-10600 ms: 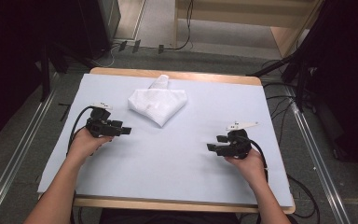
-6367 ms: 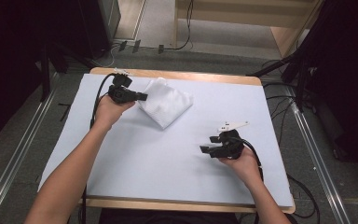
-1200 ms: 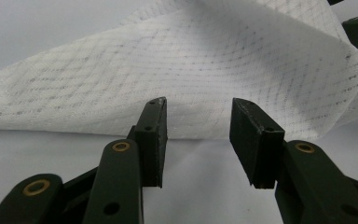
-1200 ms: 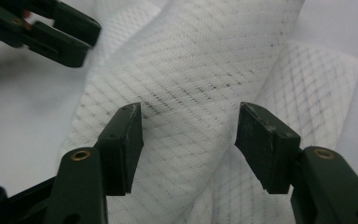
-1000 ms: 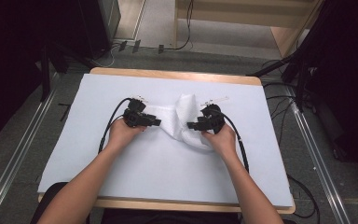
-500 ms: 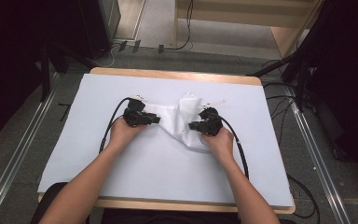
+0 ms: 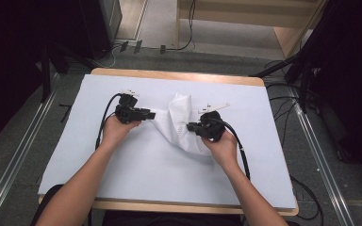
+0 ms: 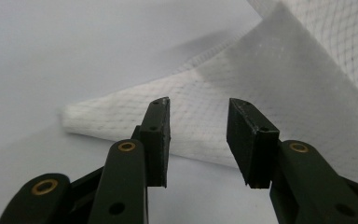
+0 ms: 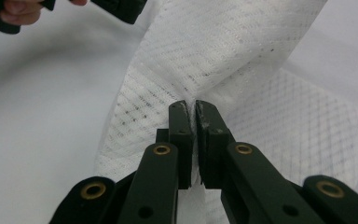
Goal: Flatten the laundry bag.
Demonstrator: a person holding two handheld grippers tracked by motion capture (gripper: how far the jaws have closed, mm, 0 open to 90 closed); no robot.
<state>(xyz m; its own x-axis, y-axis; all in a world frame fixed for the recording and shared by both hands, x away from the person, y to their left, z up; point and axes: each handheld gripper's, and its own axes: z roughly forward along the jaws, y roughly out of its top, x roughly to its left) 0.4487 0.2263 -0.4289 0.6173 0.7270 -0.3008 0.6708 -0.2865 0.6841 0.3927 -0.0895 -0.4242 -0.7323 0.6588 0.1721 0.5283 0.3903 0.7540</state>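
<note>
A white mesh-patterned cloth (image 7: pixel 179 123) lies crumpled in the middle of the white-covered table (image 7: pixel 122 174). My right gripper (image 7: pixel 192 127) is shut on a fold of the cloth (image 9: pixel 214 46), and in the right gripper view (image 9: pixel 191 106) the fabric is pinched between the pads and lifted into a ridge. My left gripper (image 7: pixel 151 114) sits at the cloth's left edge. Its jaws (image 8: pixel 199 105) have just been opening and stand apart, and a flat corner of cloth (image 8: pixel 270 84) lies past the tips, with neither pad pressing on it.
The table's wooden rim (image 7: pixel 179 75) runs along the far side. Cables (image 7: pixel 104 117) trail from both grippers over the cover. Metal rails (image 7: pixel 14 160) flank the table on the floor. A wooden shelf unit (image 7: pixel 245 19) stands beyond it.
The right gripper has drawn back toward the person with the cloth, raising it into a ridge. The left gripper shifted slightly left and up. Much earlier, both hands rested away from the cloth.
</note>
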